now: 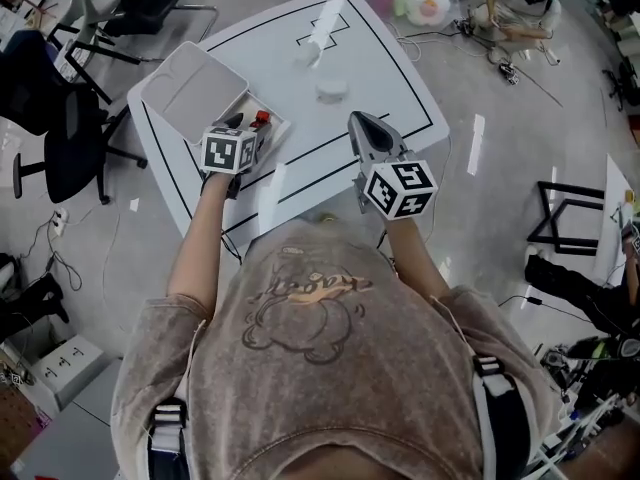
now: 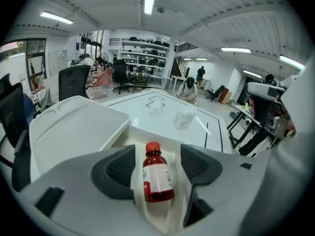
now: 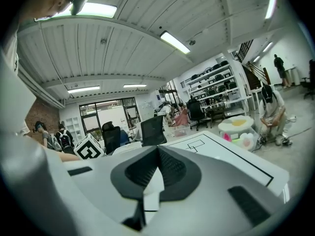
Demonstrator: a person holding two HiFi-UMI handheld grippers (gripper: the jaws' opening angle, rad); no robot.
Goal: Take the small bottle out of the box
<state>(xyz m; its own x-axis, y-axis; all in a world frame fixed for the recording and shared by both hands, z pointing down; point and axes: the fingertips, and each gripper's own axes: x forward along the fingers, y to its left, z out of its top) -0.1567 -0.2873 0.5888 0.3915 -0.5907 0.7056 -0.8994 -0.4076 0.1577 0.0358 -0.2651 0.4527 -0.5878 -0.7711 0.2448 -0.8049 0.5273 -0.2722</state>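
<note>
Left gripper view puts the small bottle [image 2: 157, 177] right between the left gripper's [image 2: 157, 157] wide-spread jaws, neither pad touching it. It lies on its side in the open box [image 2: 147, 133], long axis running straight away from the gripper, red cap at the far end, dark red with a white label. Off to the right over the table [image 1: 380, 68], the right gripper [image 3: 157, 154] is pressed closed on nothing, so the left is nearer.
</note>
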